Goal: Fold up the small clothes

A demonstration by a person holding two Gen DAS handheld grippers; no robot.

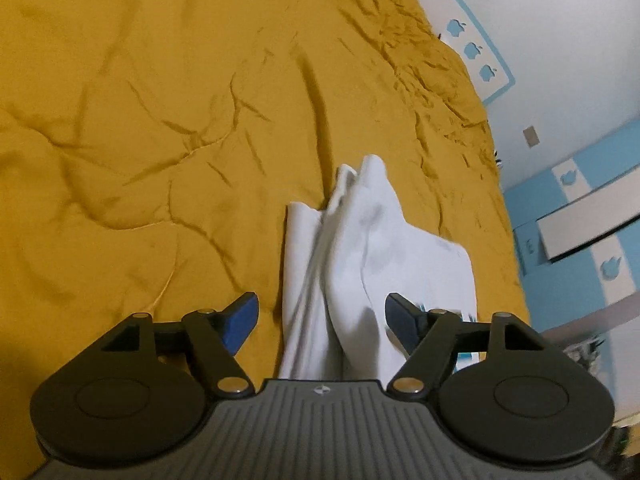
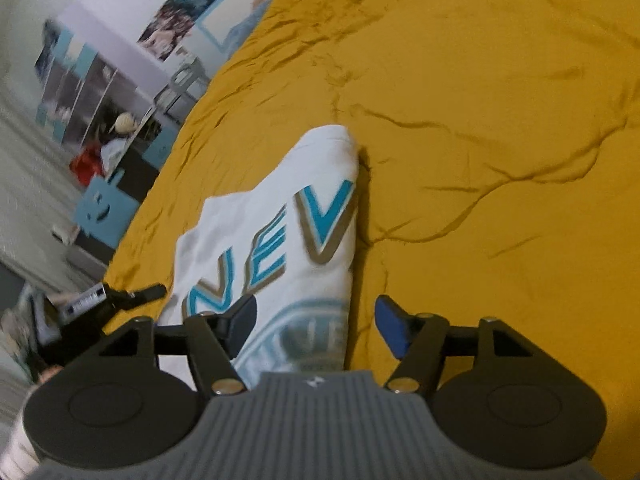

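Mustard-yellow bedding covers the bed and fills most of both wrist views, creased all over, with a white and blue wall beyond its far edge. On this bedding lies the white garment, a small top with blue lettering printed on one face. In the left wrist view the garment is bunched into a narrow ridge with a peak pointing away from the camera; in the right wrist view it lies flatter, the printed side up, one long edge running straight along the bedding. It looks part-way folded, probably laid down so that the next fold can be made on a soft, open stretch of the bed.

Over the garment's near end the left gripper hangs with its jaws spread wide; the cloth runs between them, but neither blue pad presses on it. The right gripper is likewise over the garment's near end, jaws spread, one finger above the printed cloth and the other above the bedding just beside the garment's edge. Neither holds anything, which suggests a release or a fresh approach; which of the two I cannot tell.
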